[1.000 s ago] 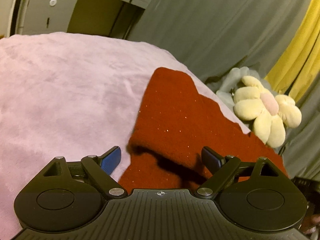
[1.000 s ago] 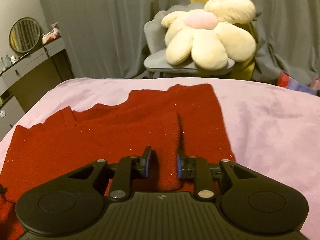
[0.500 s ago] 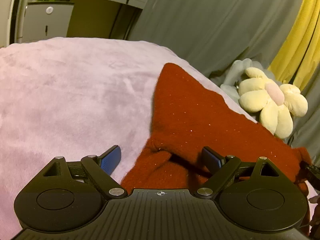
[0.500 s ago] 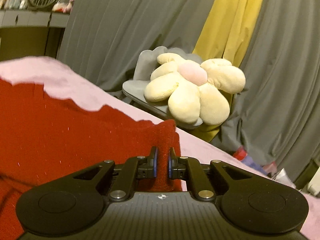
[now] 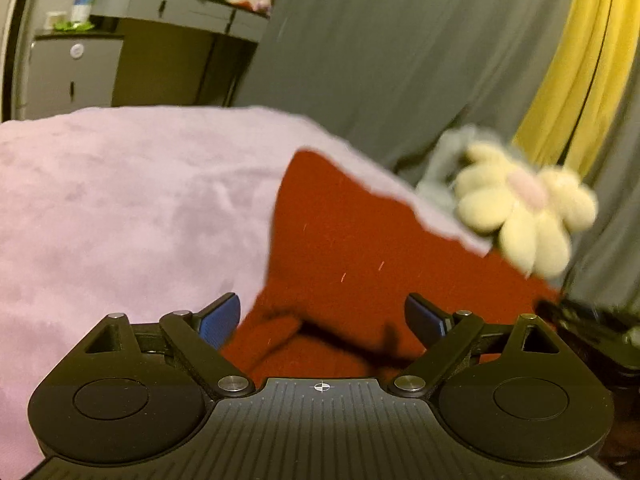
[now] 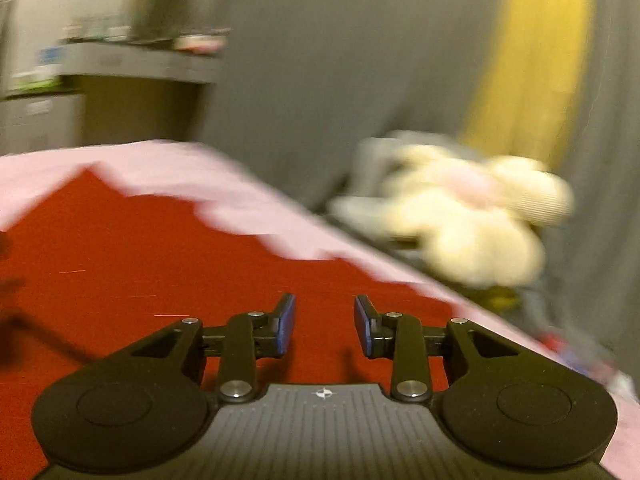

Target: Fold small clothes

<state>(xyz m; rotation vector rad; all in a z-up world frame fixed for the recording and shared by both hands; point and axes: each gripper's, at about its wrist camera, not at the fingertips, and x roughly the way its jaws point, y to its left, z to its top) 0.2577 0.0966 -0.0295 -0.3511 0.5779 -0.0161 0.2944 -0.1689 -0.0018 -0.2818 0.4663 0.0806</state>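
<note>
A red knit garment is lying spread across a pale pink blanket covering the bed, with a bunched, folded-over edge sitting nearest the left claw. That claw is standing wide open above this edge, its blue pads well apart and pressing on nothing; the cloth is lying below and between them without being gripped.

In the right wrist view, which is blurred, the same red garment is filling the lower left of the picture, its jagged far edge showing against the pink blanket. The right claw is hovering over the cloth with its jaws partly apart; they have just been opening, and nothing is sitting pinched between the pads, only flat red fabric beneath the gap.

Beyond the bed, a cream flower-shaped plush with a pink centre is resting on a grey chair, in front of grey curtains and a yellow curtain. A dark dresser carrying small bottles is standing at the far left.
</note>
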